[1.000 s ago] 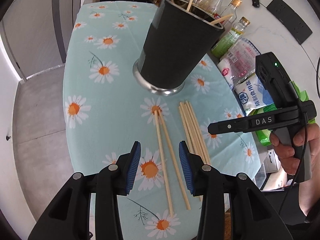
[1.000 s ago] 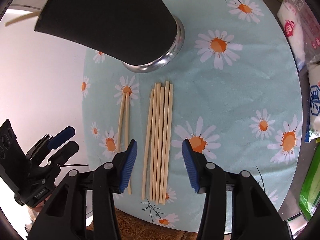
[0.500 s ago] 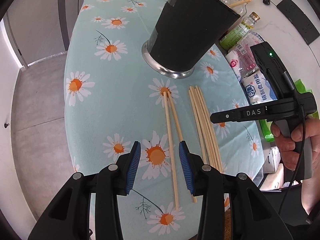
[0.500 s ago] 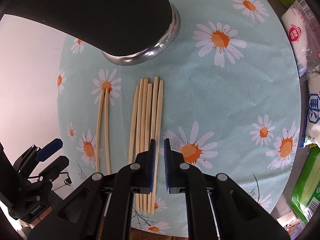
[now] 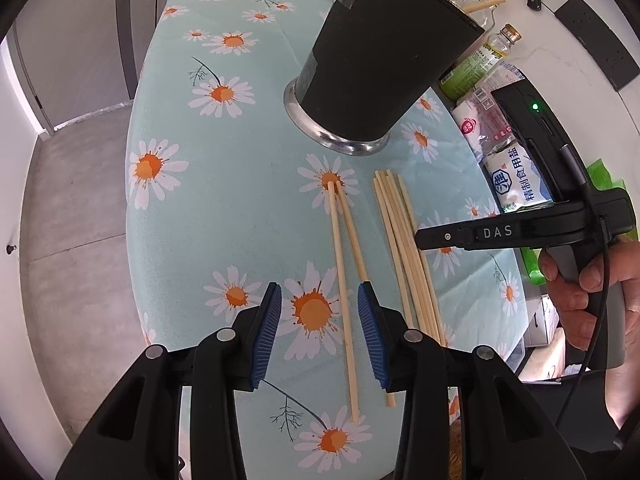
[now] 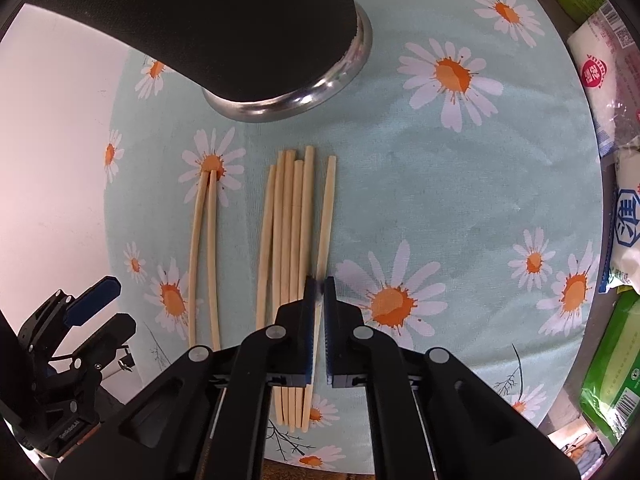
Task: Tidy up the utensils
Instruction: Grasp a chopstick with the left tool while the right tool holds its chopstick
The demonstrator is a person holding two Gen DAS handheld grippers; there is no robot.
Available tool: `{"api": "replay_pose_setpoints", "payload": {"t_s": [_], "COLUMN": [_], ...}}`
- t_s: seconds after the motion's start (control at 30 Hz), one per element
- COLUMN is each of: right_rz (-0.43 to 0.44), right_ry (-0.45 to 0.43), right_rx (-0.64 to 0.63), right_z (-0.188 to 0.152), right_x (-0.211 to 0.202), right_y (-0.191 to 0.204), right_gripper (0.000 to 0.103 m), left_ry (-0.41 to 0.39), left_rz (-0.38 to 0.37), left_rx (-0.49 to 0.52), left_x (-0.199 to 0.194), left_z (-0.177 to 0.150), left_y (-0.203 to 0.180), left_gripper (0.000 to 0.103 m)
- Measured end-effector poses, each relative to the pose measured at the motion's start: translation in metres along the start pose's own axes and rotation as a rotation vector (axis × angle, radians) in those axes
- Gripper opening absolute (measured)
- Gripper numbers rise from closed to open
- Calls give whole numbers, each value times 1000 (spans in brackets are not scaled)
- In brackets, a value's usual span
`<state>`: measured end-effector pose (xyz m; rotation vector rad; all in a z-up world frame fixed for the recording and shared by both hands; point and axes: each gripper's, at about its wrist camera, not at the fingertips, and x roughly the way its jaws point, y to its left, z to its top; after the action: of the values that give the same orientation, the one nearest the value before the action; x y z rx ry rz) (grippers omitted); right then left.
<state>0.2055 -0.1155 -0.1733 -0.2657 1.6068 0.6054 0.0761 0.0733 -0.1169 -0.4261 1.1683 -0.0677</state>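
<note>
The right tool (image 6: 319, 286), spread a second ago, now clamps the outermost chopstick (image 6: 326, 216); left tool (image 5: 319, 320) unchanged, released.

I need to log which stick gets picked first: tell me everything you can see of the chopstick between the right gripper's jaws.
The chopstick is a pale, plain wooden stick, slim and straight. It is the rightmost of the bundle lying flat on the daisy tablecloth, angled slightly away from its neighbours, far end toward the black holder. The right gripper has its jaws shut on its nearer half. Whether it has lifted off the cloth cannot be told.
</note>
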Motion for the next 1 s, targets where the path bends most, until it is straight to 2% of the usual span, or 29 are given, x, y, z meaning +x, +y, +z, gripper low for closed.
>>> {"api": "replay_pose_setpoints", "payload": {"t_s": [0.43, 0.67, 0.87, 1.0], "right_rz": [-77, -107, -69, -9], "right_ry": [46, 22, 19, 7], "right_rx": [-3, -18, -8, -8], "right_z": [13, 12, 10, 6], "right_x": [12, 14, 14, 2], "right_y": [25, 37, 22, 9], "right_gripper": [4, 4, 5, 5], "left_ry": [5, 12, 25, 82], "left_rz": [-1, 6, 31, 34], "left_rx": [11, -7, -31, -80], "left_x": [3, 6, 9, 20], "left_z": [3, 5, 8, 12], "left_y": [-5, -5, -6, 0], "left_gripper": [38, 38, 38, 38]}}
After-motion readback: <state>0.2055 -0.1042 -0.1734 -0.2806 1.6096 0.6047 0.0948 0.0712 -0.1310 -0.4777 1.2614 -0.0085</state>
